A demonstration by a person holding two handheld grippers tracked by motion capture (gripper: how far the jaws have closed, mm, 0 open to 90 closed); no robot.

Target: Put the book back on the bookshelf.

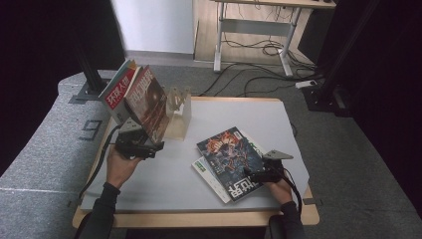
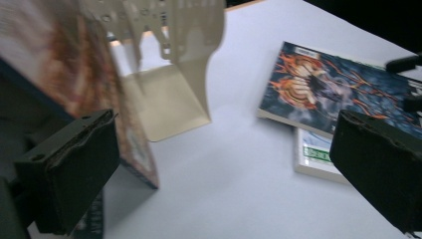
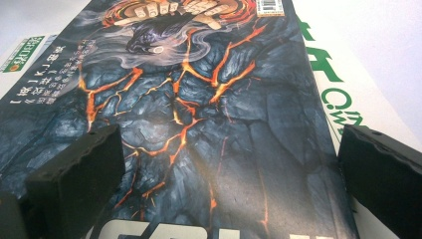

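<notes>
On my left side of the table (image 1: 164,184), two books (image 1: 134,97) lean upright against the bookend (image 1: 179,112), which stands to their right. My left gripper (image 1: 137,147) sits just in front of them. To the right, one book (image 1: 234,159) lies flat on another book (image 1: 206,174), with my right gripper (image 1: 261,175) at its near edge.

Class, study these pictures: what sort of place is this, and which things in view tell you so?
Probably a lab or workshop set up for recording, not a home. A bare white table stands on grey carpet between black stands, loose cables trail under a desk behind, and a person works with hand-held tongs.
</notes>
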